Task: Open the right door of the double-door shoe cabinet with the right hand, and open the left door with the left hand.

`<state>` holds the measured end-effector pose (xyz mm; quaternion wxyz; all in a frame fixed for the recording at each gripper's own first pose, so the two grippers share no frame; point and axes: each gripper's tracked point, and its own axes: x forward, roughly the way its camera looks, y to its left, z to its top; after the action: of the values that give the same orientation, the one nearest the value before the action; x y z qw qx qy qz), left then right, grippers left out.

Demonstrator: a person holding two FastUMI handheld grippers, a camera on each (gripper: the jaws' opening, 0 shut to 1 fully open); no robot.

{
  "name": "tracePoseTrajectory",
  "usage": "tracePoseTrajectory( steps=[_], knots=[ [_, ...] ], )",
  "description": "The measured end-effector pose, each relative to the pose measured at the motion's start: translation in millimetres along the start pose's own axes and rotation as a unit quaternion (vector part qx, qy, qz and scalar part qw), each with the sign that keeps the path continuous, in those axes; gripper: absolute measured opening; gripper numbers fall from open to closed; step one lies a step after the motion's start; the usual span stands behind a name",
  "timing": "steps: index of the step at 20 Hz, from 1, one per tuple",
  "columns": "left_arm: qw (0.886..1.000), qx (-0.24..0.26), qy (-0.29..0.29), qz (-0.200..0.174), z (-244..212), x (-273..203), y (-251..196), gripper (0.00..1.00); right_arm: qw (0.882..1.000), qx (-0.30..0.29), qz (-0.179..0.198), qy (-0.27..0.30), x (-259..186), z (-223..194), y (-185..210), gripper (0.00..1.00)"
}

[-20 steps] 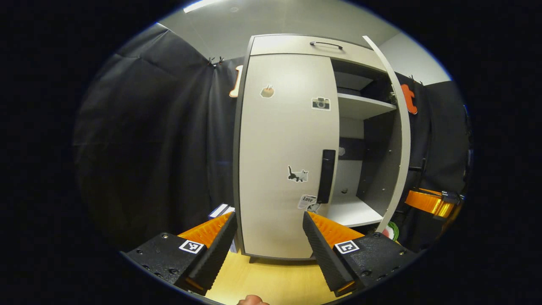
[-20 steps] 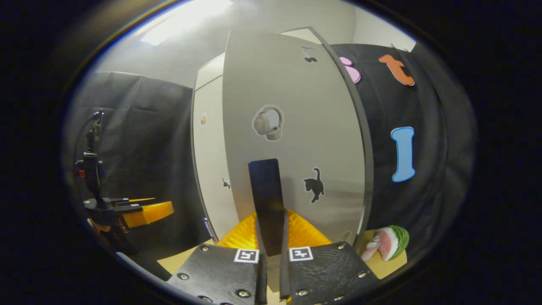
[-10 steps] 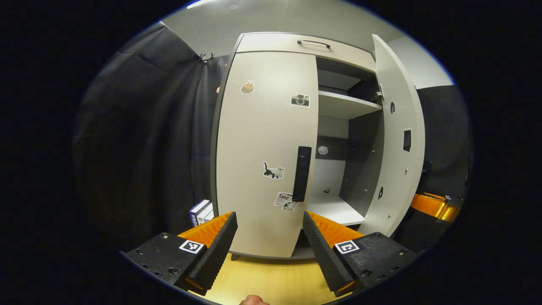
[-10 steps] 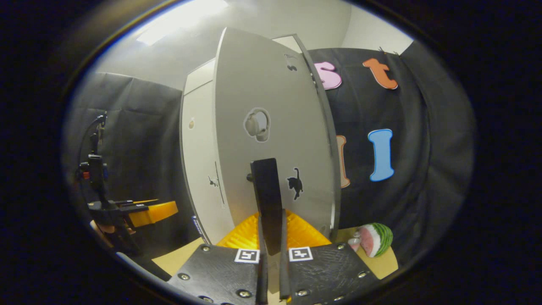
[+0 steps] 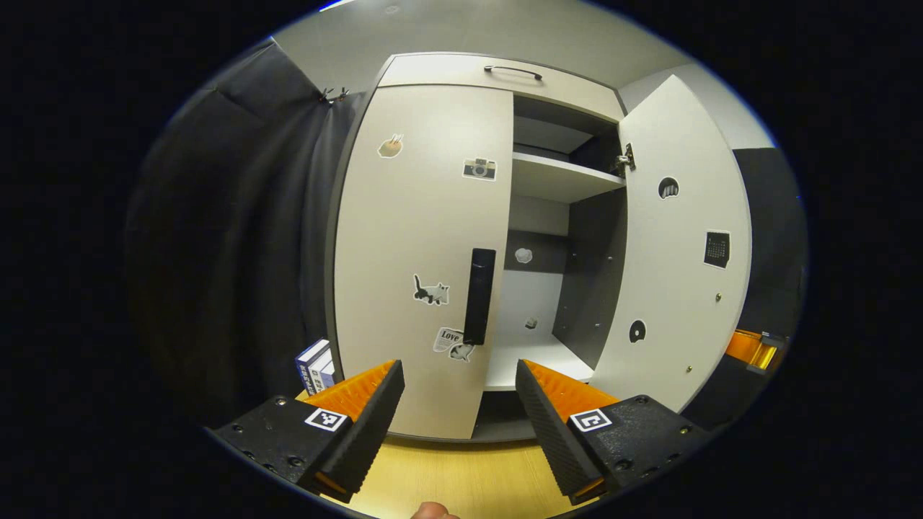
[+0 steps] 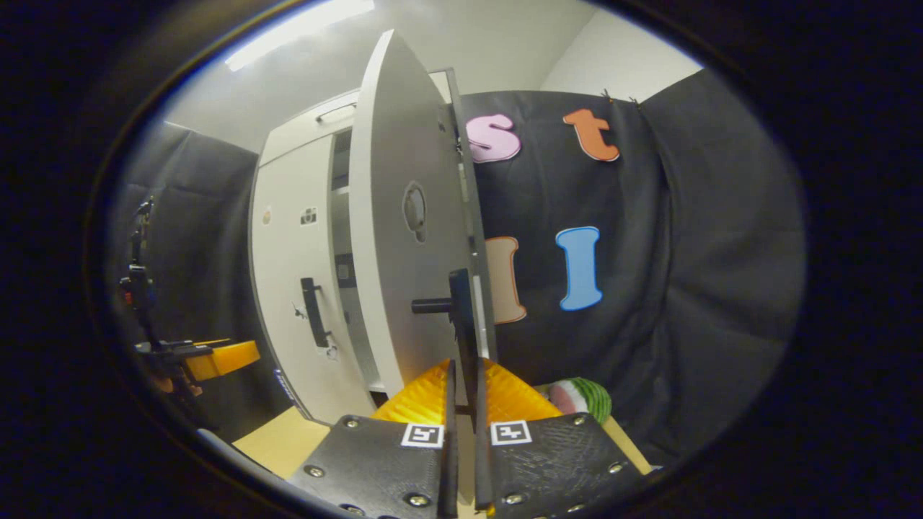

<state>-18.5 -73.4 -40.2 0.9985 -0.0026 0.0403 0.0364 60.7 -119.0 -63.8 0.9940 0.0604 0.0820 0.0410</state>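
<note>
Two doors fronted the shoe cabinet (image 5: 497, 68), which filled the centre of the left gripper view. Its right door (image 5: 681, 245) stood swung wide at the right of that frame, baring the shelves (image 5: 559, 180) inside, while the left door (image 5: 425, 238) sat shut at centre left, its dark upright handle (image 5: 479, 295) near its inner edge.

In the right gripper view, the right door (image 6: 404, 238) rose edge-on up the middle of the frame. My right gripper (image 6: 461, 375) was closed on that door's handle (image 6: 461, 317), both fingers pressed to the dark bar at lower centre.

I judged the first step all but done and the second not yet begun. Next I would need to let go with the right, then bring my left gripper (image 5: 458, 386) forward and a little up so its fingers straddled the left handle before closing and pulling.

My left gripper was held level at the bottom of its own frame, fingers spread wide and holding nothing, well short of the left door, over a pale wooden floor (image 5: 461, 476). A small box (image 5: 314, 364) stood beside the cabinet at lower left. A watermelon toy (image 6: 580, 400) lay at lower right of the right gripper view.
</note>
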Motion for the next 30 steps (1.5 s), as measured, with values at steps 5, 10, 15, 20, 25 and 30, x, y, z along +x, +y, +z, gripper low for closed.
tracePoseTrajectory(
  steps=[5,10,15,20,25,30],
  knots=[
    [1.0,0.001,0.003,-0.014,0,11,-6,0.96,1.0,0.026,-0.011,-0.004,4,5,-22,0.03],
    [1.0,0.002,0.006,-0.018,0,28,-7,0.96,1.0,0.021,-0.018,-0.004,4,5,-25,0.03],
    [1.0,0.008,0.009,-0.025,2,54,-9,0.96,0.999,0.026,-0.029,-0.008,0,10,-32,0.04],
    [0.999,0.026,0.0,-0.034,8,87,-15,0.94,0.997,0.037,-0.056,-0.024,-16,22,-43,0.32],
    [0.998,0.043,-0.003,-0.036,10,116,-19,0.96,0.993,0.021,-0.115,-0.025,-55,17,-75,0.32],
    [0.998,0.06,-0.006,-0.019,13,145,-13,0.96,0.984,0.037,-0.171,-0.014,-86,2,-104,0.32]
  ],
)
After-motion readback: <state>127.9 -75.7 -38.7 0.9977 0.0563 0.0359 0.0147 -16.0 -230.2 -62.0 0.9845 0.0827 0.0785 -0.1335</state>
